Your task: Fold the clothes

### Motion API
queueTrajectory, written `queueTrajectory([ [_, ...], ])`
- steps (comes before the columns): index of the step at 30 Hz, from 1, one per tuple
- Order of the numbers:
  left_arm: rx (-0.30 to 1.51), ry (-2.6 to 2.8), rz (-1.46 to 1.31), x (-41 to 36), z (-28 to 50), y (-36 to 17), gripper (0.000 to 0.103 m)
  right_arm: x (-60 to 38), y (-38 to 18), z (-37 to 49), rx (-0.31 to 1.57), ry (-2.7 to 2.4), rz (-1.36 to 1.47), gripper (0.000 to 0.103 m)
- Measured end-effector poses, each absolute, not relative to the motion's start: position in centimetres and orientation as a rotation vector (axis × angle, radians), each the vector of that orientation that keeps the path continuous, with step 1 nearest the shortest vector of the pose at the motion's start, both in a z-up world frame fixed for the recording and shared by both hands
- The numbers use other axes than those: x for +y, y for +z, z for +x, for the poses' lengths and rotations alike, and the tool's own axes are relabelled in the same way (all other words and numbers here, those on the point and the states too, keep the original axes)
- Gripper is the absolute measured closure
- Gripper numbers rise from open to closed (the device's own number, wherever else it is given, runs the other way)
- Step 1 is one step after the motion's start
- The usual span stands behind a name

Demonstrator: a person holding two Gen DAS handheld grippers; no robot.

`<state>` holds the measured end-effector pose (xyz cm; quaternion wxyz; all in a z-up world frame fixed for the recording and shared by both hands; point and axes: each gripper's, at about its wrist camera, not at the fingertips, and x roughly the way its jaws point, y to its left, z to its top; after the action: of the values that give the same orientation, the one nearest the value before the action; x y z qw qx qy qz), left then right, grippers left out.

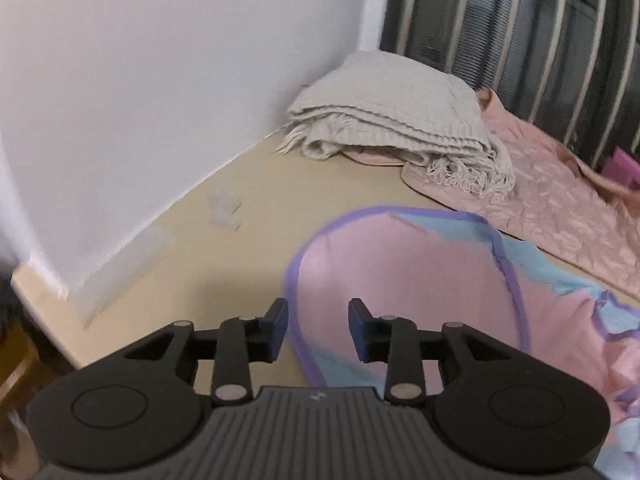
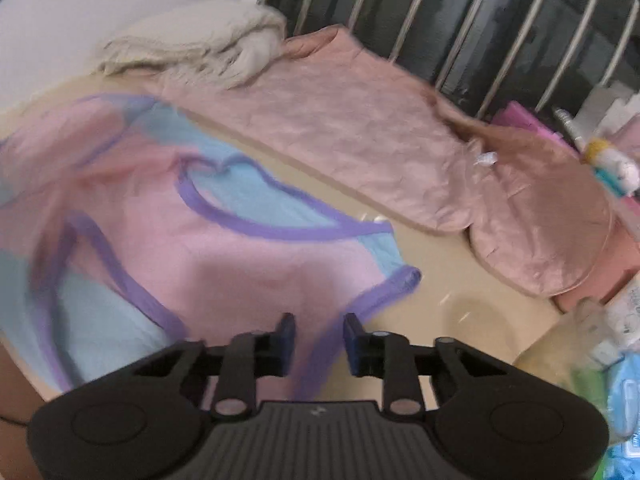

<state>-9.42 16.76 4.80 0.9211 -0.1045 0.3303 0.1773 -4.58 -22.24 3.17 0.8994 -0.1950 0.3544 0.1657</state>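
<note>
Garment: a pink and light-blue top with purple trim [image 2: 224,248] lies spread on the beige surface [image 1: 208,264], partly rumpled, with one purple-edged opening curving across its middle.
Left gripper [image 1: 318,330]: its fingers stand apart and released; the purple-trimmed edge of the garment runs below the gap, and neither pad presses on cloth.
Right gripper [image 2: 319,338]: its fingers are parted with a narrow gap; pink cloth and a strip of purple hem show through the gap, blurred, with no clamp visible.
Cream blanket [image 1: 396,120]: folded, fringed, piled in the corner by the white wall [image 1: 160,80].
Peach quilted cover [image 2: 360,136]: stretched along the far side of the surface, under the blanket's edge, just beside the garment.
Railing [image 2: 500,32]: dark, with pale bars, behind the cover.
Right edge: packets and bottles, blurred.
</note>
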Motion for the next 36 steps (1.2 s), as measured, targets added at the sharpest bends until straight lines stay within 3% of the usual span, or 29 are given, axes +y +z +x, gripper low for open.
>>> queueTrajectory([
  [3,0.702,0.241,-0.194,15.4,-7.9,4.7,0.064,-22.0,3.8,-5.7,0.694,0.460,-0.331,0.074],
  [9,0.764,0.247,-0.084,13.0,-5.5,2.6,0.065,-20.9,2.1,-4.8,0.740,0.423,-0.335,0.073],
  [14,0.747,0.281,-0.149,13.2,-6.8,4.6,0.066,-21.9,3.3,-4.5,0.710,0.352,-0.290,0.072],
  [20,0.734,-0.020,-0.060,6.9,-6.6,5.2,0.060,-18.0,4.6,0.1,0.679,0.536,-0.162,0.068],
  [21,0.748,-0.024,-0.033,6.2,-6.6,4.7,0.060,-17.2,3.9,1.2,0.719,0.541,-0.176,0.069],
  [22,0.759,-0.028,-0.020,5.9,-6.8,4.2,0.060,-16.4,3.2,2.1,0.763,0.549,-0.201,0.096],
  [24,0.786,-0.043,-0.013,5.7,-7.8,3.3,0.060,-16.0,2.2,2.4,0.805,0.521,-0.291,0.099],
  [29,0.794,-0.127,-0.067,7.6,-9.5,3.1,0.057,-18.8,3.6,0.1,0.719,0.454,-0.220,0.091],
  [31,0.807,-0.159,-0.054,7.8,-10.1,3.0,0.055,-19.3,4.4,-2.5,0.672,0.542,-0.191,0.073],
  [32,0.814,-0.175,-0.046,7.8,-10.3,2.9,0.055,-19.3,4.5,-3.7,0.665,0.593,-0.182,0.070],
  [36,0.791,-0.182,0.005,7.5,-11.0,2.4,0.055,-18.1,2.7,-4.8,0.683,0.637,-0.221,0.073],
])
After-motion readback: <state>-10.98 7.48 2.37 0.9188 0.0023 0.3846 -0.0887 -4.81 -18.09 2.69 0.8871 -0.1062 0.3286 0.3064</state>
